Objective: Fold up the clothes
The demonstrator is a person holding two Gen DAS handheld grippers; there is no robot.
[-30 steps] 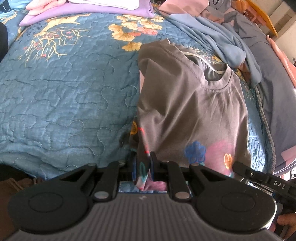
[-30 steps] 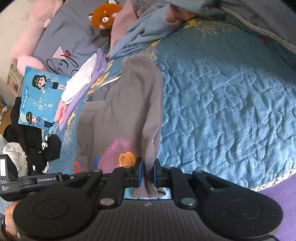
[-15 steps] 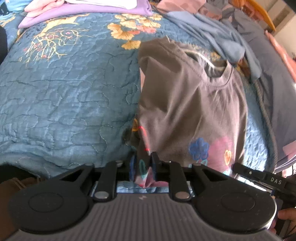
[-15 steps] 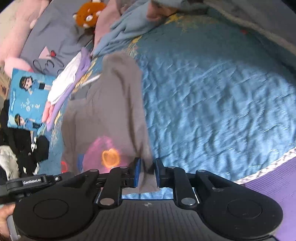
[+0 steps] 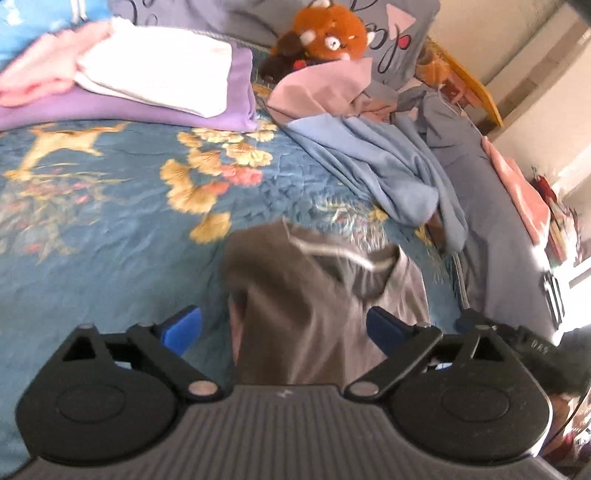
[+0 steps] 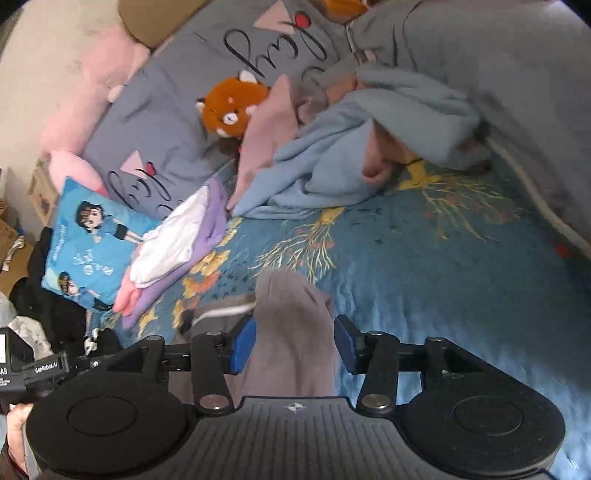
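Observation:
A grey T-shirt (image 5: 314, 310) lies folded over on the blue quilted bedspread (image 5: 110, 229), its neckline facing away from me. My left gripper (image 5: 284, 330) is open, its blue pads spread wide on either side of the shirt and holding nothing. In the right wrist view the same grey T-shirt (image 6: 291, 332) runs between the open fingers of my right gripper (image 6: 293, 345), which also holds nothing. The shirt's lower part is hidden under both gripper bodies.
A stack of folded purple, white and pink clothes (image 5: 147, 81) sits at the back left. A heap of light blue and pink garments (image 5: 376, 158) lies at the back right beside an orange plush toy (image 5: 328, 33). A blue cartoon pillow (image 6: 88, 240) leans at the left.
Both grippers let go of the shirt's hem and opened wide. They moved forward over the shirt toward the neckline, so its printed lower part is out of sight.

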